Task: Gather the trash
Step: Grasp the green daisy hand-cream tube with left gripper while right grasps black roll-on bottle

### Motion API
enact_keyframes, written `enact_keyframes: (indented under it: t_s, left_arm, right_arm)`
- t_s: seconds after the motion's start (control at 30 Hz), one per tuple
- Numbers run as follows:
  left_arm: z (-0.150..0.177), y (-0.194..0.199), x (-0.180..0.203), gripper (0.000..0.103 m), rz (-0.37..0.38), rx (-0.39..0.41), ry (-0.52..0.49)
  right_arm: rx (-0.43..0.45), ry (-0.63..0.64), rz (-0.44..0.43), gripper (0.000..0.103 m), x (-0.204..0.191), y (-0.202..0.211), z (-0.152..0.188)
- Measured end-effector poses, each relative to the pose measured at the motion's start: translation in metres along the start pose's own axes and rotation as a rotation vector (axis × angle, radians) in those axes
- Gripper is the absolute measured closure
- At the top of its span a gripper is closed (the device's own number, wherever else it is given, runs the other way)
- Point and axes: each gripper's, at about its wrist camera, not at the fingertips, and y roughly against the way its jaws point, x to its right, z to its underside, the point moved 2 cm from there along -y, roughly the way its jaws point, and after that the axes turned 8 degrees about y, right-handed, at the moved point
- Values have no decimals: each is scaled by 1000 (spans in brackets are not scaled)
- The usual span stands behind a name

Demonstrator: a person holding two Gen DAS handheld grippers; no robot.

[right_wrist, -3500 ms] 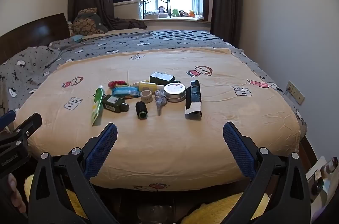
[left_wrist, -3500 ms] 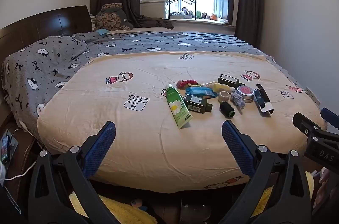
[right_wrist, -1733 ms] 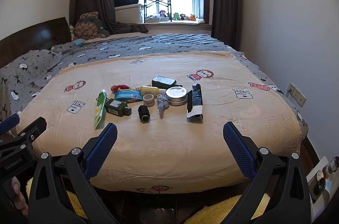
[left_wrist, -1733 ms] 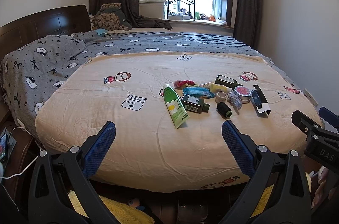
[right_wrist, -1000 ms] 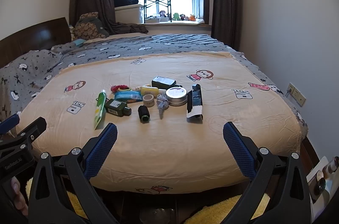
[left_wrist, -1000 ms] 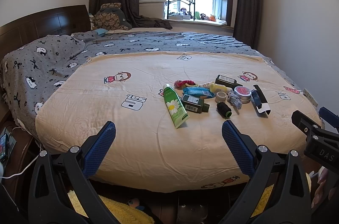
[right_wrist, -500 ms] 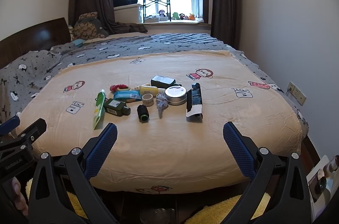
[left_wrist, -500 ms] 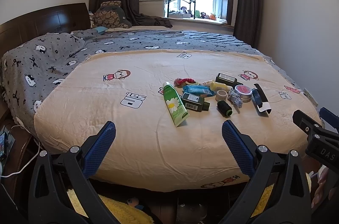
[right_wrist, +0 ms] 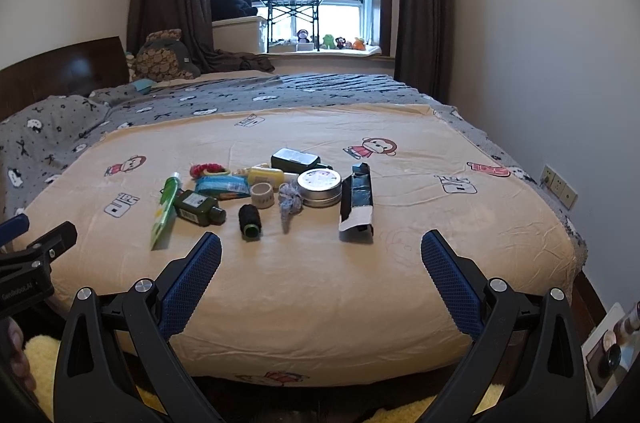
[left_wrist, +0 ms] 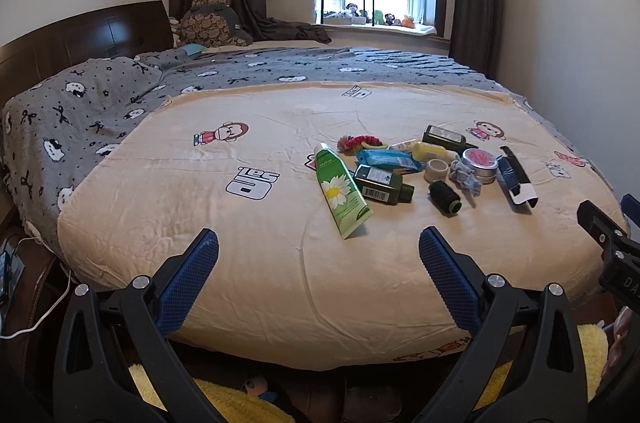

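Nothing collected yet, by the look of it: both tools sit at the foot of the bed (left_wrist: 160, 207), well apart from the clutter, and no bin or bag shows in either view. Left gripper (left_wrist: 319, 243) has its fingers spread wide, empty; right gripper (right_wrist: 321, 247) likewise, wide and empty. The whole job seems still ahead. Items lie in one loose cluster on the cream sheet, at about 1 o'clock from the left tool and 12 o'clock from the right. Left to right: green daisy-print tube (left_wrist: 340, 189) lying flat with its cap toward the window; dark green bottle (left_wrist: 380, 184) on its side, touching the tube's edge; red hair tie (left_wrist: 358, 142) behind, with blue packet (left_wrist: 386, 160) just beside it; black thread spool (left_wrist: 445, 197) nearest the foot; tape roll (left_wrist: 436, 170); yellow bottle (left_wrist: 432, 152); grey crumpled scrap (right_wrist: 290, 204); round tin (right_wrist: 319, 186) with another dark bottle (right_wrist: 294, 159) behind; torn black carton (right_wrist: 357, 199), open end toward the camera. Carton, scrap and packet read most like trash; the rest is doubtful.
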Motion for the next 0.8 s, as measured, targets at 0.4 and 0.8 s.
enact_keyframes:
  t_s: [0.4,0.8]
  left_arm:
    - [-18,-65,11,8,7,-10,-50]
    - [-21,-165,23,9,0,-182,-25]
  right_arm:
    - [-56,-43,25,3,38,-76,-8]
    - [-221,-115,-55,20,69,-184,-10]
